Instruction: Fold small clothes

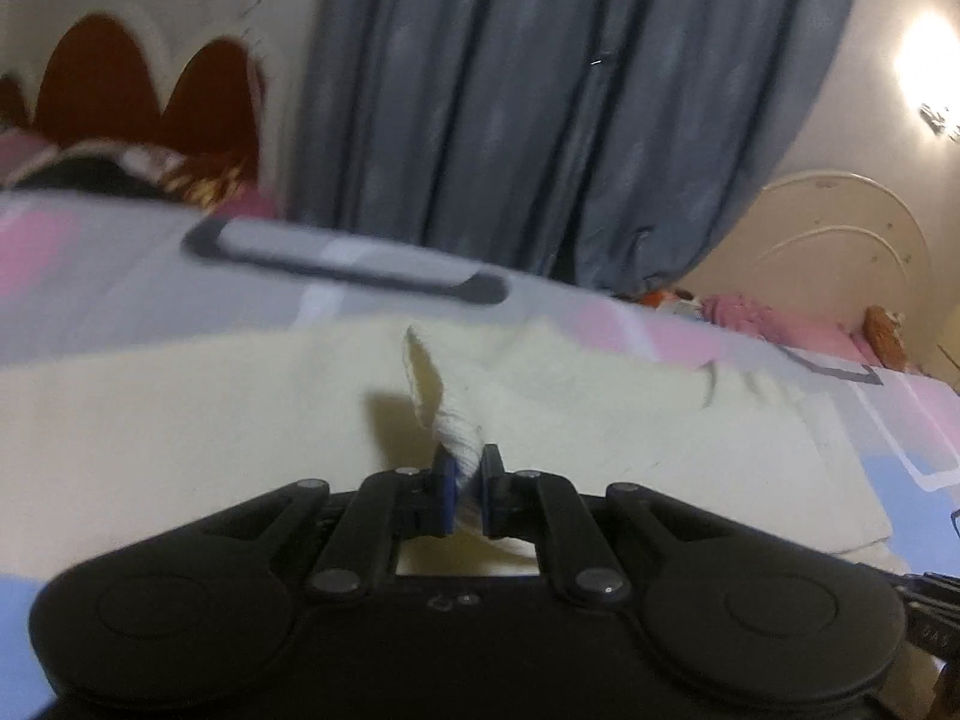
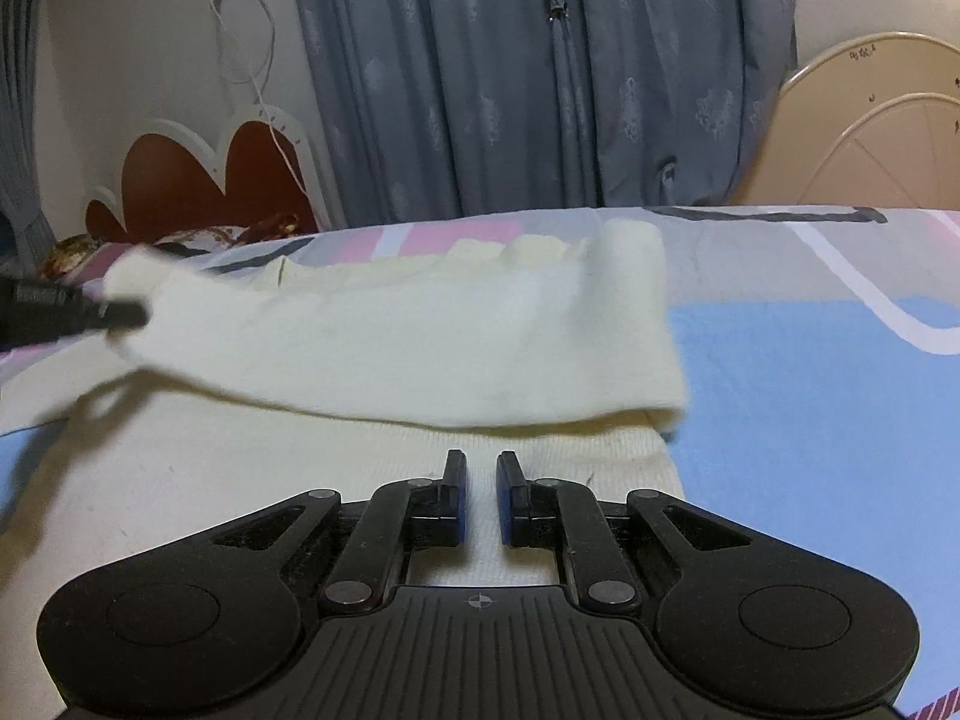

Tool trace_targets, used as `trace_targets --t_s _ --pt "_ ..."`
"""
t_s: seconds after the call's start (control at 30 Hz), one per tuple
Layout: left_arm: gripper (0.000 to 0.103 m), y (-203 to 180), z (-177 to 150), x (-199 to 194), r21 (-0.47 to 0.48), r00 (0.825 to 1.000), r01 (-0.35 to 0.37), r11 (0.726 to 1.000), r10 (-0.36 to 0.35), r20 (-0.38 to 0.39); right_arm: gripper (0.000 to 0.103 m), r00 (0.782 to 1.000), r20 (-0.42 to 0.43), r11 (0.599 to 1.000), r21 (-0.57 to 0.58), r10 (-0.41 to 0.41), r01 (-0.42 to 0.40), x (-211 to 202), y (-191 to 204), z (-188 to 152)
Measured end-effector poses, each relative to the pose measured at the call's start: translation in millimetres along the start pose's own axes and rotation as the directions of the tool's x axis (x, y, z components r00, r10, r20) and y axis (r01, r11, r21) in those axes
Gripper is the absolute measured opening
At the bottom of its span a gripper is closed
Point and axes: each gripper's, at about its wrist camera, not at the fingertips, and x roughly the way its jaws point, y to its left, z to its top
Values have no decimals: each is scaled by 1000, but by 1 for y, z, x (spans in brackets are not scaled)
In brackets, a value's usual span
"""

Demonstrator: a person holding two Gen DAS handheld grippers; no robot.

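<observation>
Your left gripper [image 1: 467, 465] is clamped on a bunched corner of the cream knitted garment [image 2: 420, 324], lifted over the patterned pastel bedsheet [image 2: 810, 390]. Your right gripper [image 2: 481, 468], jaws slightly apart, rests on its near hem.

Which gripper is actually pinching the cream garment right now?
The left gripper: cream garment fabric is bunched between its fingers. The right gripper has nothing between its fingers.

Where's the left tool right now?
In the left wrist view, the left tool is shut on a bunched corner of the cream garment; the right wrist view shows it at far left, lifting that edge.
</observation>
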Motion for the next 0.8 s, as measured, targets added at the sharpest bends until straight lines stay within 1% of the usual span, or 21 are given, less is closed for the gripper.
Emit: trace_targets --t_s 0.13,0.27,0.37,0.43,0.47,0.5,0.53,0.57,0.6,0.67,0.7,0.73,0.77,0.8 --pt "7 -3 -10 -2 5 1000 2 1000 -2 -1 11 1000 9 1000 10 -9 9 -4 -3 5" --pt "7 5 -13 -5 -26 1000 2 1000 -2 0 11 999 3 999 29 -44 44 -5 -16 10" --pt "8 7 -17 3 3 1000 3 1000 -3 -27 11 998 43 998 40 -44 42 -16 -22 17" --pt "17 8 -19 4 38 999 -2 999 4 -38 11 997 66 998 48 -46 43 -20 -26 21" --pt "32 10 -18 1 46 999 -24 999 26 -30 11 996 72 998 46 -50 47 -20 -27 23" --pt "48 11 -17 -5 53 998 -66 996 67 -14 11 996 75 998 46 -54 51 -20 -29 24" --pt "51 12 -16 -15 58 993 -117 991 116 31 11 995 78 998 45 -56 52 -21 -30 27" --pt "51 11 -15 -23 67 987 -142 988 137 80 11 995 82 998 41 -57 54 -21 -32 28" --pt "51 6 -14 -29 88 987 -134 987 124 105 11 994 93 998 35 -61 58 -22 -33 31" --pt "51 -14 -12 -27 169 992 -86 982 69 104 11 993 103 998 35 -54 51 -19 -34 35" --pt "52 -28 -14 -22 226 993 -74 971 51 102 11 994 101 998 35 -49 46 -15 -33 37" --pt "52 -42 -17 -12 278 996 -59 959 38 80 11 994 97 999 31 -43 40 -9 -30 39" --pt "53 -51 -20 -1 302 998 -48 952 34 51 11 995 90 999 25 -30 28 -3 -25 40" --pt "54 -53 -25 8 308 998 -53 950 46 32 11 997 75 1000 10 -11 10 5 -20 40"
